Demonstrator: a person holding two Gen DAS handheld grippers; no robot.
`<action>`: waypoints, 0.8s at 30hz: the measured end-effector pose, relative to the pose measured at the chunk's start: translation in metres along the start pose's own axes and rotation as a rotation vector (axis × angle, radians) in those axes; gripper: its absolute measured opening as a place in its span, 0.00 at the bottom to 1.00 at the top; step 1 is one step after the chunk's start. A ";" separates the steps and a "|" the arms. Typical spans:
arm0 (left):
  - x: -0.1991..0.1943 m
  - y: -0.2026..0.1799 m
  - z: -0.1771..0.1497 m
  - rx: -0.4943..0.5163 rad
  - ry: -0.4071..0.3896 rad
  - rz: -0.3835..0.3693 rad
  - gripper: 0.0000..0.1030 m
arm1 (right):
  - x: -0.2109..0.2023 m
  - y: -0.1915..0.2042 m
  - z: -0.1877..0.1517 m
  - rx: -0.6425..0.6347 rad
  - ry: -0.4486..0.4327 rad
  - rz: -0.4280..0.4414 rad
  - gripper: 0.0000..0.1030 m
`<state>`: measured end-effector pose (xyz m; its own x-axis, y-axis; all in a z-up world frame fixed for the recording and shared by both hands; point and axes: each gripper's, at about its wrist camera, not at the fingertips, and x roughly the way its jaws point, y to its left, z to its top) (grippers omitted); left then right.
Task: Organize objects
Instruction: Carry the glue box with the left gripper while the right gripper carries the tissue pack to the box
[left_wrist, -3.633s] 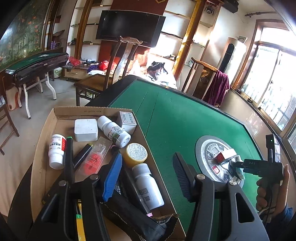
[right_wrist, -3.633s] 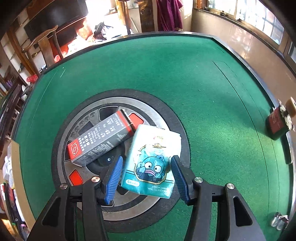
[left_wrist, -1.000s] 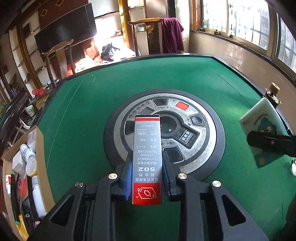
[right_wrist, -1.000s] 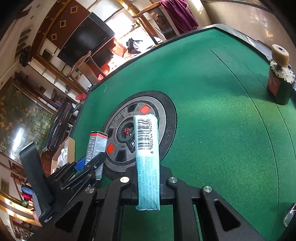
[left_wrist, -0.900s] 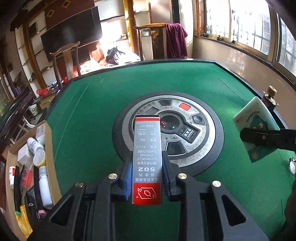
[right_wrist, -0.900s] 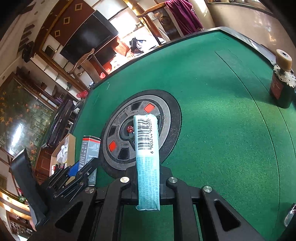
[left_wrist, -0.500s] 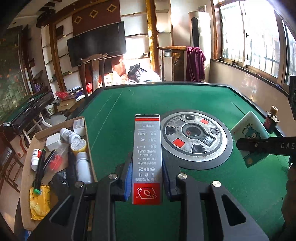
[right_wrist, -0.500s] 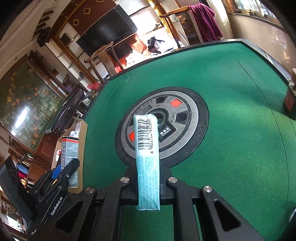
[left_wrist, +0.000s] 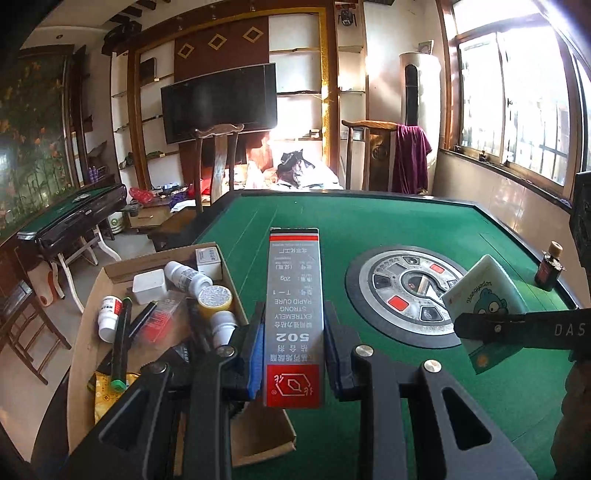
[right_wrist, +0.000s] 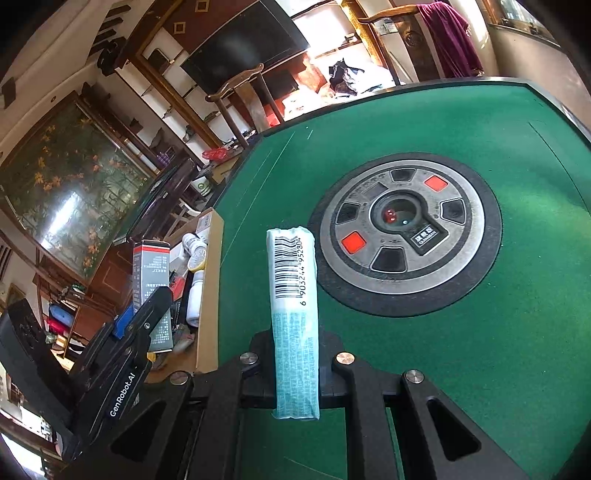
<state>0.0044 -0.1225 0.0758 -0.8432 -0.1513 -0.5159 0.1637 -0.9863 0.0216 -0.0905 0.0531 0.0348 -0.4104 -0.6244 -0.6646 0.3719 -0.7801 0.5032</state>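
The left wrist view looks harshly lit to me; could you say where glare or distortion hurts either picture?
Left wrist view: the windows are blown out and the wall edges bow. Right wrist view: glare washes out the painting; the tissue pack barcode stays sharp.

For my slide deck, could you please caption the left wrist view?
Left claw shut on a grey-and-red 502 glue carton, beside the cluttered brown cardboard tray.

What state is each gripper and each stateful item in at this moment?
left gripper: shut on the glue box, lifted off the table.
right gripper: shut on the tissue pack, held edge-on above the felt.
cardboard tray: open-topped, crowded with bottles and pens.
white bottles: capped, lying down.
dark bottle: upright, stoppered, at the table edge.
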 end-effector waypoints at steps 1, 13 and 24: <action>-0.001 0.005 0.000 -0.006 -0.002 0.001 0.26 | 0.003 0.004 0.000 -0.006 0.002 0.003 0.11; -0.005 0.062 0.000 -0.101 -0.020 0.052 0.26 | 0.039 0.057 -0.006 -0.084 0.053 0.022 0.11; -0.004 0.103 -0.007 -0.168 -0.011 0.111 0.26 | 0.071 0.113 0.001 -0.188 0.078 0.037 0.11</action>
<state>0.0282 -0.2228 0.0747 -0.8209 -0.2598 -0.5086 0.3380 -0.9388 -0.0660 -0.0785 -0.0791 0.0446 -0.3305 -0.6416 -0.6922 0.5376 -0.7308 0.4208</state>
